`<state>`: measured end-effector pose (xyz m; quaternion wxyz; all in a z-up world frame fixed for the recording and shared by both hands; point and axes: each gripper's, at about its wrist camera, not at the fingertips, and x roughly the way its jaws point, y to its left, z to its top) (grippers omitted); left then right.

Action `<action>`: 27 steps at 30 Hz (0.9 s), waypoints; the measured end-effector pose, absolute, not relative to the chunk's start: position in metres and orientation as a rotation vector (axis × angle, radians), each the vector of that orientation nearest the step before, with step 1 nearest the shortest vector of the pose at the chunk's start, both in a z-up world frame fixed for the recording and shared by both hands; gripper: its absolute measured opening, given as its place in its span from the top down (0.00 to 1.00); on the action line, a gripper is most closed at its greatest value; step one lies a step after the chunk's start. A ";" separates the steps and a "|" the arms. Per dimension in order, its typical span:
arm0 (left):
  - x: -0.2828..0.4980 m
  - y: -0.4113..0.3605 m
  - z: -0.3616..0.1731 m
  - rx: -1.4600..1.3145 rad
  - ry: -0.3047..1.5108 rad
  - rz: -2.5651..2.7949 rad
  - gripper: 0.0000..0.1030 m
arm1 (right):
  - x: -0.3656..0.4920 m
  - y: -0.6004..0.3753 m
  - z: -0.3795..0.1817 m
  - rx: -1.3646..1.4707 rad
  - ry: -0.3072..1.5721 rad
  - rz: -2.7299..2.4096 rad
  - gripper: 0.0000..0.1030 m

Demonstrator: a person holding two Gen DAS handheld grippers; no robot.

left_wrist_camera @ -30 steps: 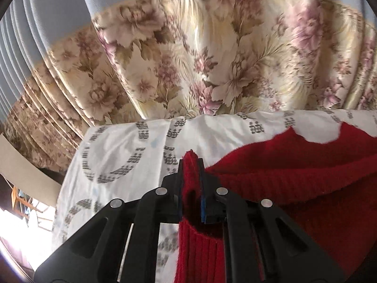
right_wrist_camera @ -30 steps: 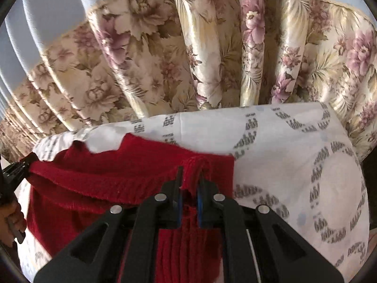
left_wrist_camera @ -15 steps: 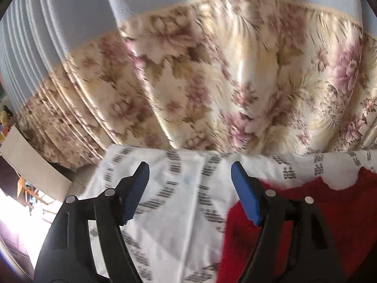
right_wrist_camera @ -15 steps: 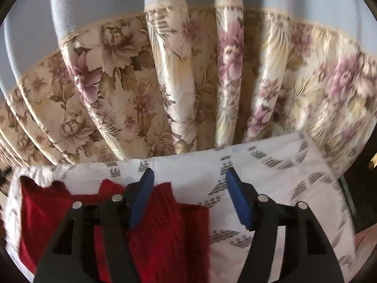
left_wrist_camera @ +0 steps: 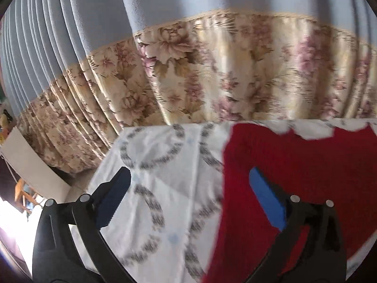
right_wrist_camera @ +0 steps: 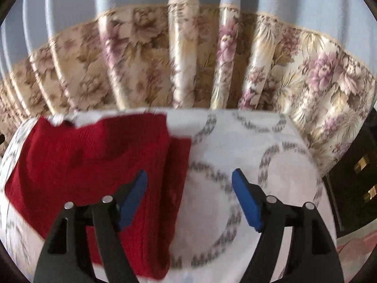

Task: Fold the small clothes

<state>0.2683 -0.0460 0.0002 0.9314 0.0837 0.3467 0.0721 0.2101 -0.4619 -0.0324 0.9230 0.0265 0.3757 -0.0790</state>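
Observation:
A red knitted garment lies flat on a white cloth with grey ring patterns. In the left wrist view it fills the right side; my left gripper hovers above its left edge, jaws opening wide, nothing pressed between the blue pads. In the right wrist view the red garment lies at the left with a folded strip along its right edge. My right gripper hangs over that edge and the white cloth, jaws opening, holding nothing.
A floral curtain with a pale blue upper part hangs right behind the far edge of the surface. A pale board and floor clutter show at the left. Dark furniture stands at the right.
Both grippers were shut on the red garment's edges; each has let go, opened wide and drawn back and up. The garment now lies flat on the cloth.

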 end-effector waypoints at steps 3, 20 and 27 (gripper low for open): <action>0.245 -0.061 -0.007 0.171 0.704 0.099 0.03 | 0.196 -0.460 -0.049 0.083 0.792 -0.125 0.27; 0.231 -0.113 -0.032 0.111 0.759 0.007 0.03 | 0.221 -0.456 -0.103 0.233 0.872 -0.094 0.27; 0.233 -0.134 -0.040 0.138 0.764 -0.023 0.03 | 0.221 -0.453 -0.112 0.283 0.868 -0.022 0.44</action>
